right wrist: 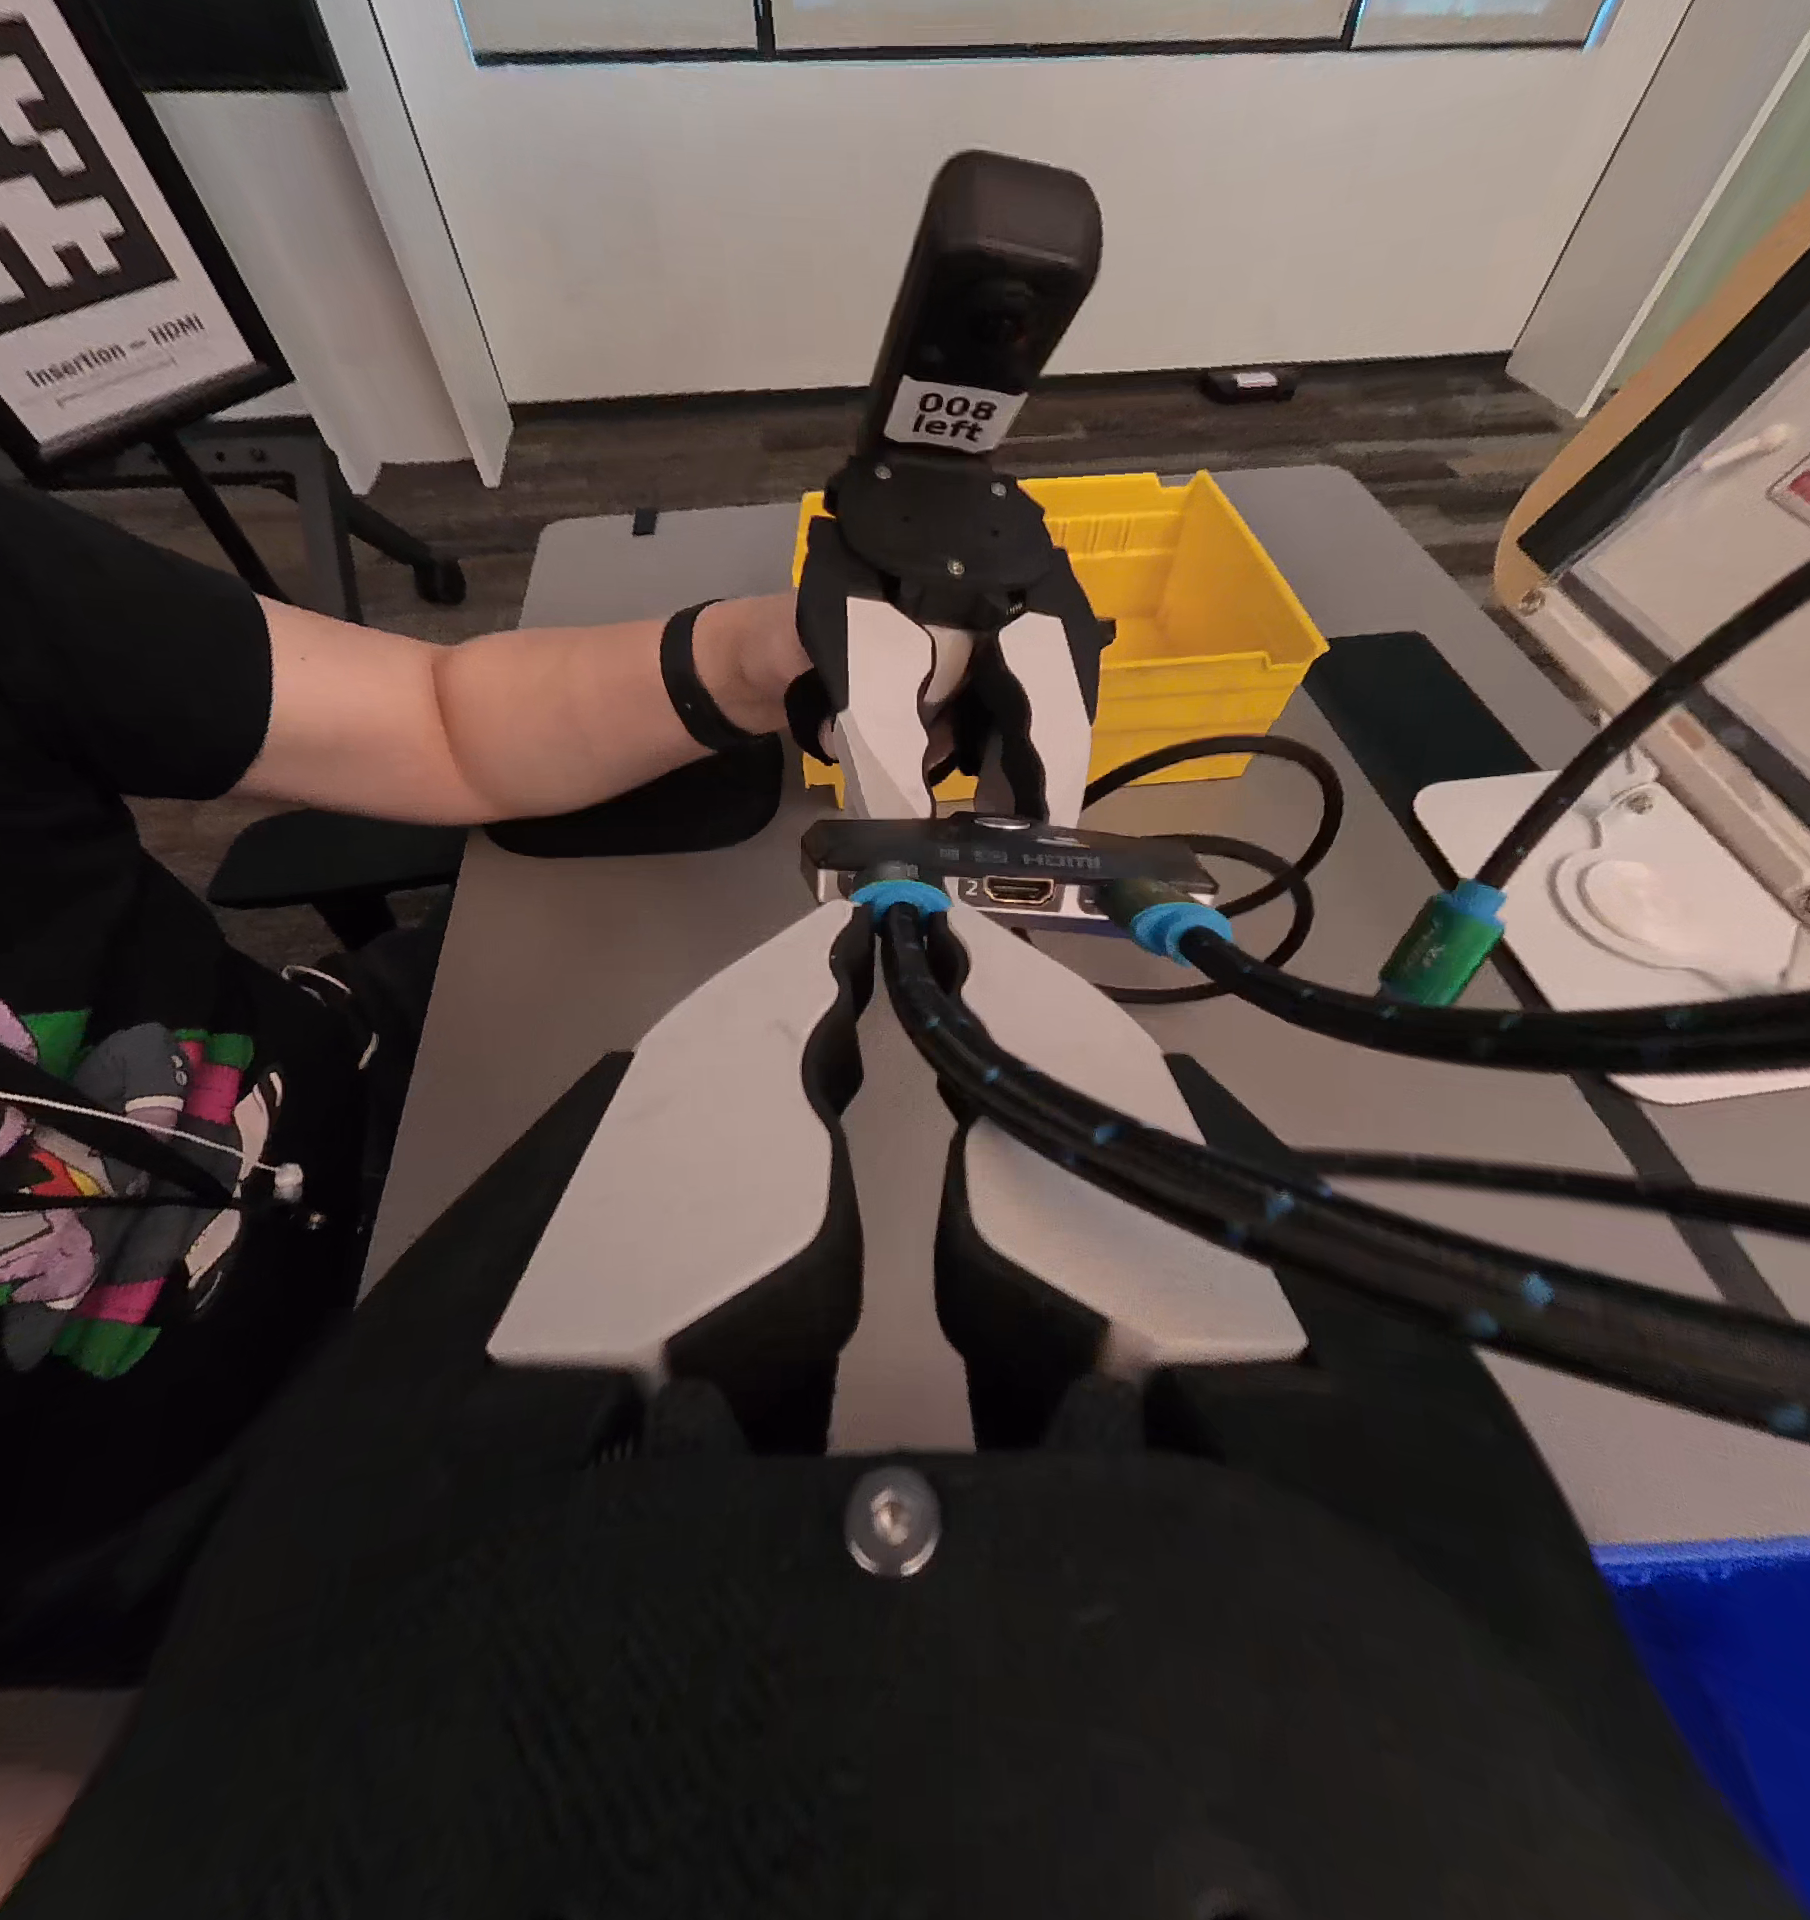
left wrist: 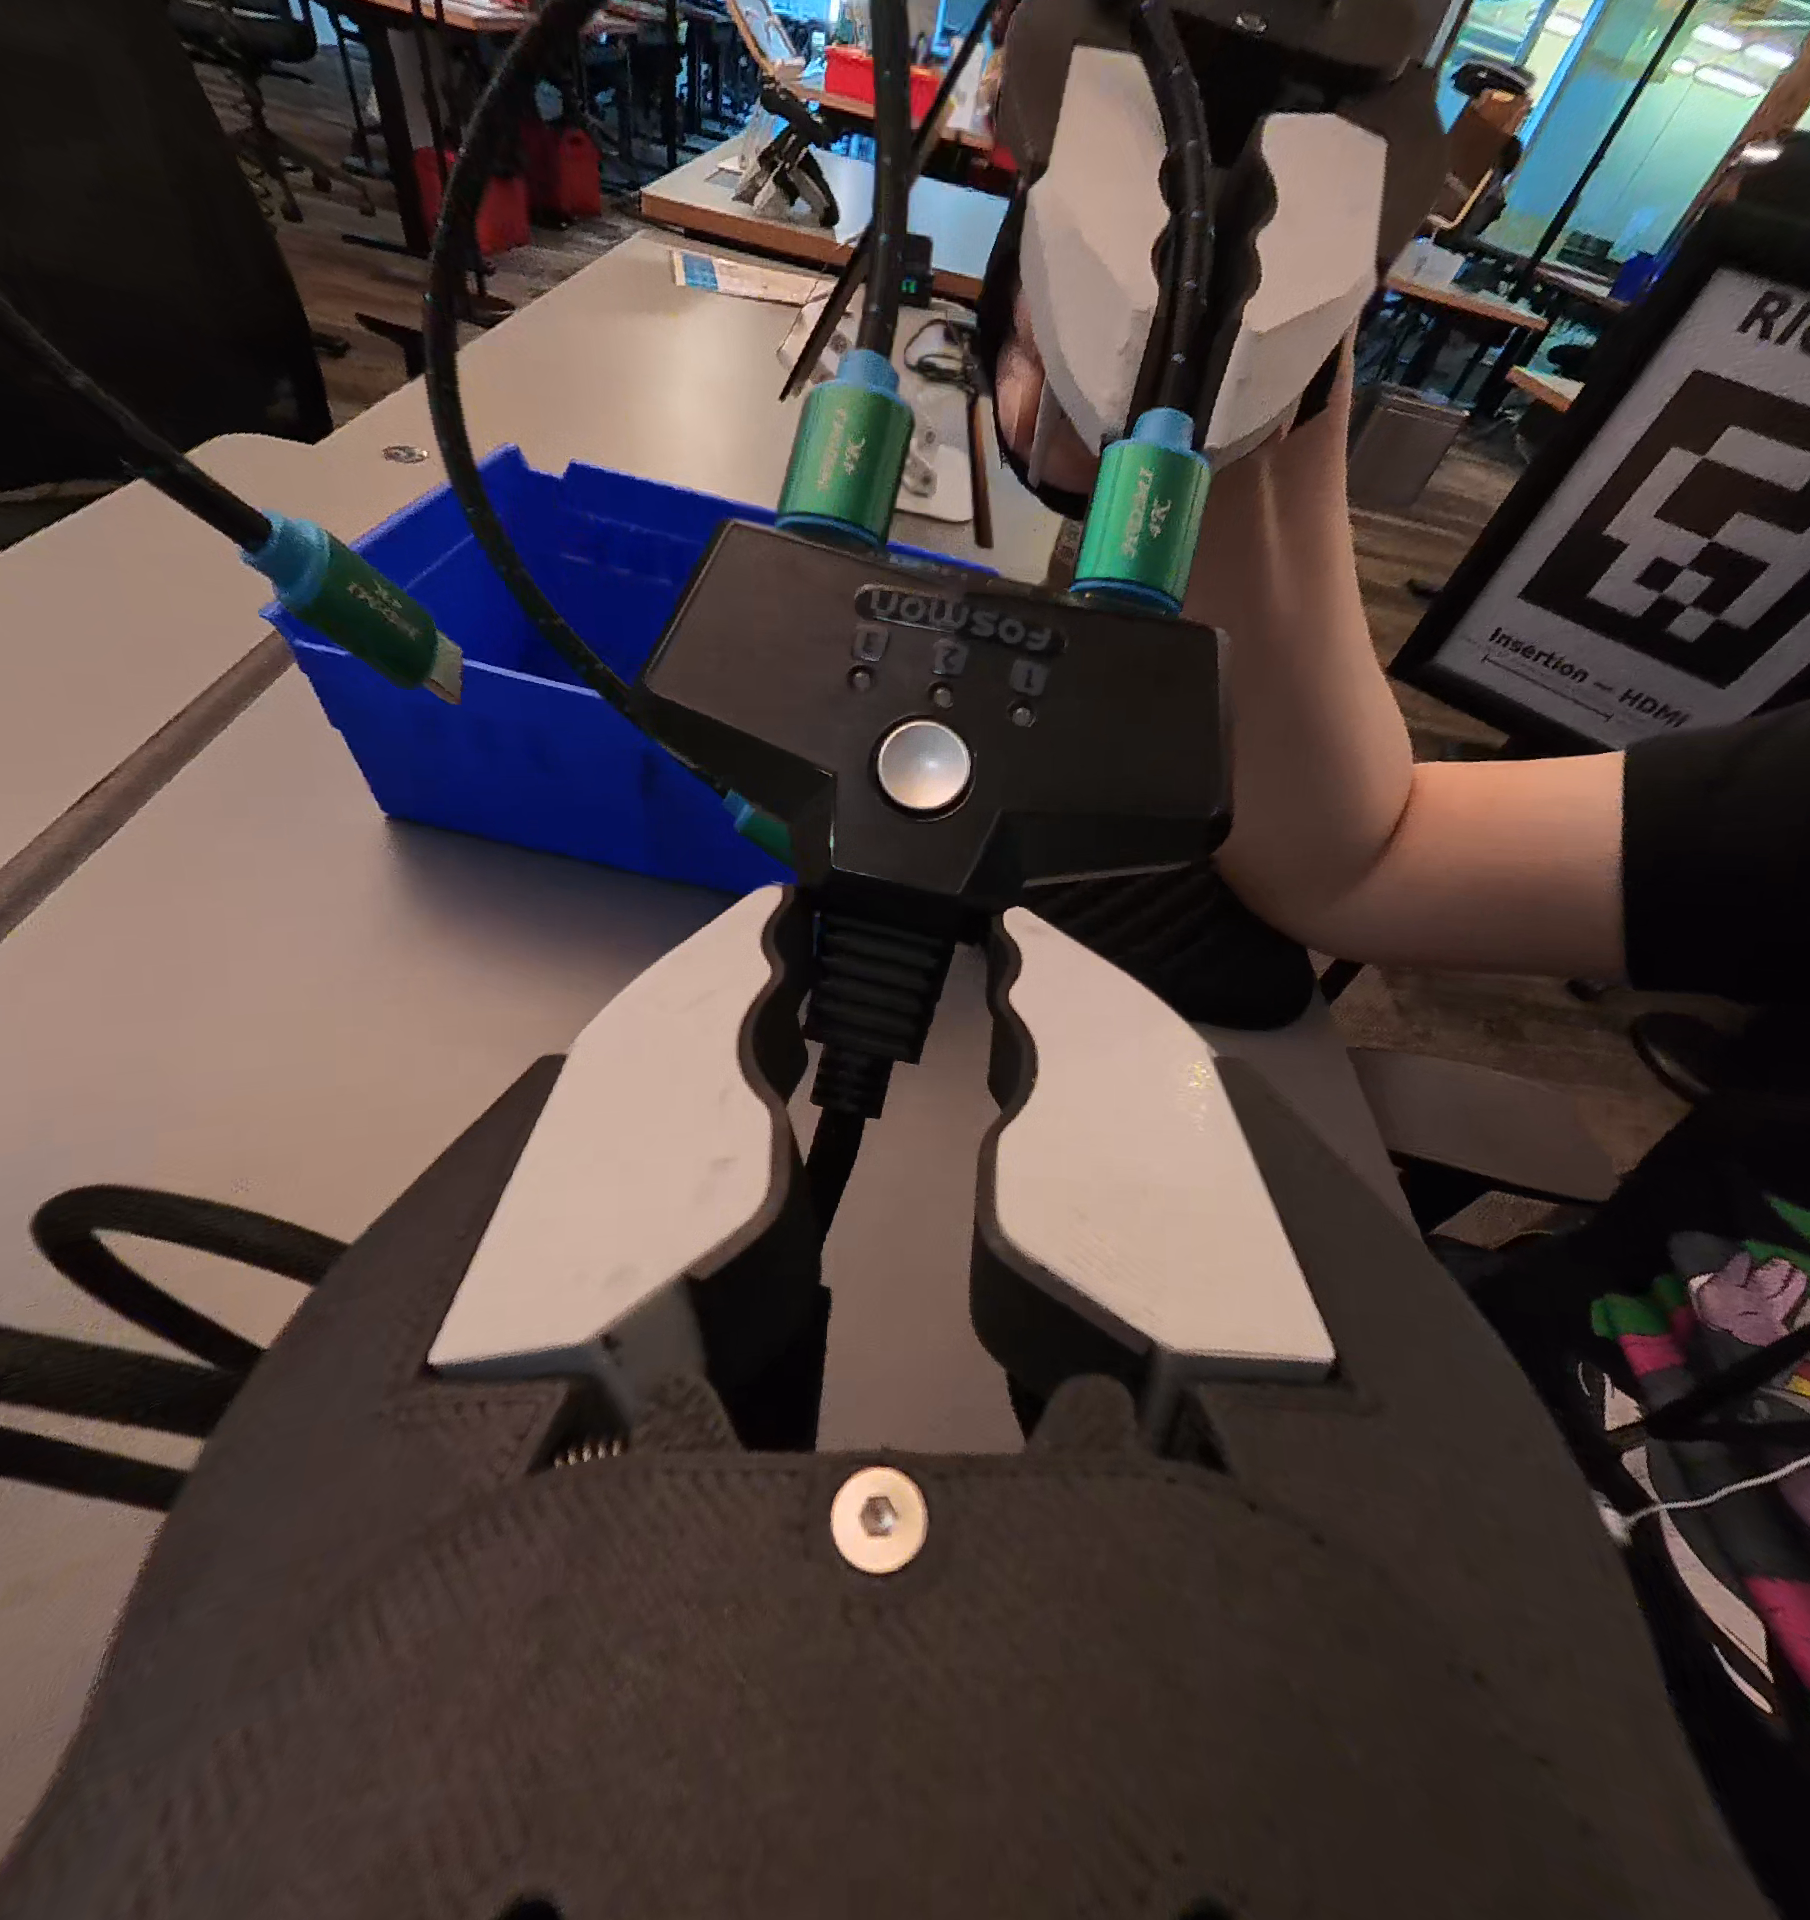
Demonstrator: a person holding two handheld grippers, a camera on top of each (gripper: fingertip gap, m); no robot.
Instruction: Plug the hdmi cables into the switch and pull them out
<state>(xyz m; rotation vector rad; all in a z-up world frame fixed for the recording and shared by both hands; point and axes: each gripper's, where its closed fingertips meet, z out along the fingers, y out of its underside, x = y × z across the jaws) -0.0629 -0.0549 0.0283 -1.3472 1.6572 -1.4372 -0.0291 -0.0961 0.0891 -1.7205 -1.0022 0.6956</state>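
Observation:
The black HDMI switch (left wrist: pixel 932 727) is held above the grey table (left wrist: pixel 205 935). My left gripper (left wrist: pixel 890 914) is shut on the ribbed neck of the switch's own cable. Two green HDMI plugs sit in the switch's outer ports, one on the left (left wrist: pixel 839 457) and one on the right (left wrist: pixel 1135 520). The middle port (right wrist: pixel 1020 890) is empty. My right gripper (right wrist: pixel 896 935) is shut on the black braided cable just behind the blue collar (right wrist: pixel 896 896) of one plugged-in plug. A third green plug (left wrist: pixel 361 613) hangs loose over the blue bin.
A blue bin (left wrist: pixel 527 665) stands behind the switch on the left, a yellow bin (right wrist: pixel 1192 644) at the table's other end. A white stand base (right wrist: pixel 1607 904) lies on the table. A framed marker sign (left wrist: pixel 1659 499) stands beside the table. Loose cable loops (right wrist: pixel 1296 831) lie on the table. My hands' fingertips stand some 9 cm from each other.

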